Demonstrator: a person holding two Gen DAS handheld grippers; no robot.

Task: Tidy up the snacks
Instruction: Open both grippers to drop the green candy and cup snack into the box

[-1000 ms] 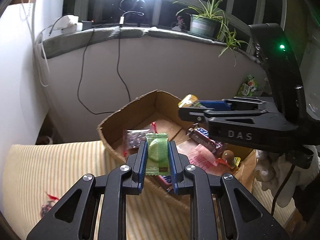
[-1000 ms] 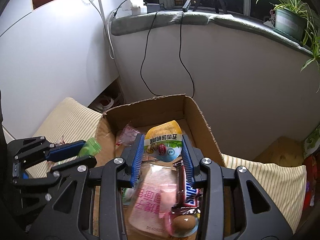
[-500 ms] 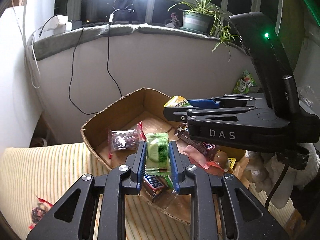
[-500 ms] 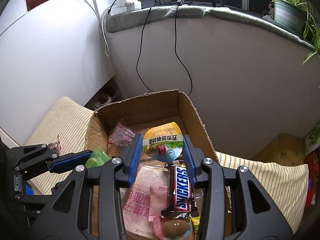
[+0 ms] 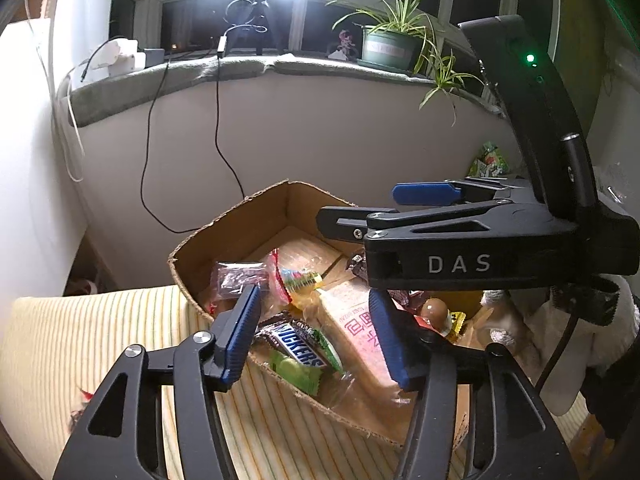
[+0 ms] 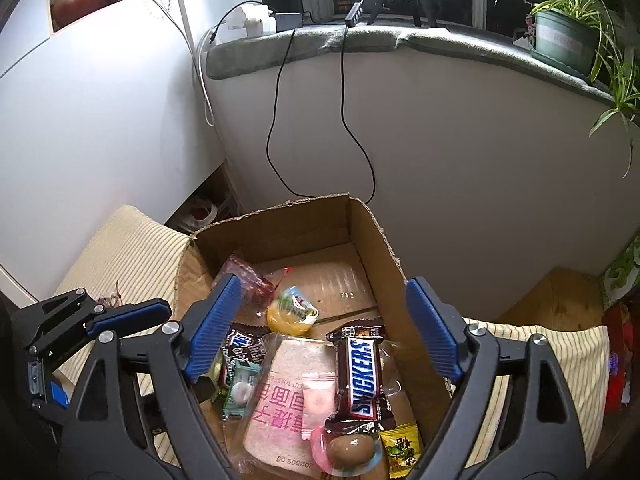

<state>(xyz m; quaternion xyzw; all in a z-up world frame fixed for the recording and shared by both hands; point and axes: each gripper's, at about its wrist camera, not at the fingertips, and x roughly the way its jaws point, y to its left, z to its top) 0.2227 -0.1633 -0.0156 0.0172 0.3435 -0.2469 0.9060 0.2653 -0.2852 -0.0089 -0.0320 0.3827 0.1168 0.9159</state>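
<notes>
An open cardboard box [image 5: 240,210] [image 6: 304,224] holds several snacks. My left gripper [image 5: 314,312] hangs over its near edge; its jaws are opening, with nothing between the pads. A green packet [image 5: 298,372] [image 6: 240,390] lies loose in the box just below it, beside a Snickers bar [image 5: 298,346]. My right gripper [image 6: 323,284] [image 5: 360,206] hovers over the box middle, jaws opening wide and empty. A yellow packet [image 6: 292,312] [image 5: 300,284], blurred, sits on the box floor under it. A pink bread pack [image 6: 288,404] and another Snickers bar [image 6: 362,376] lie nearer.
The box rests on a striped cushion [image 5: 80,340] [image 6: 120,240] against a grey wall. A small red wrapper [image 5: 80,404] lies on the cushion at the left. Cables hang from the sill, and a potted plant [image 5: 386,46] [image 6: 560,40] stands on it. A wooden surface [image 6: 552,300] lies at right.
Both grippers have opened. The green packet left the left pads and the yellow packet left the right pads; both now lie in the box.
</notes>
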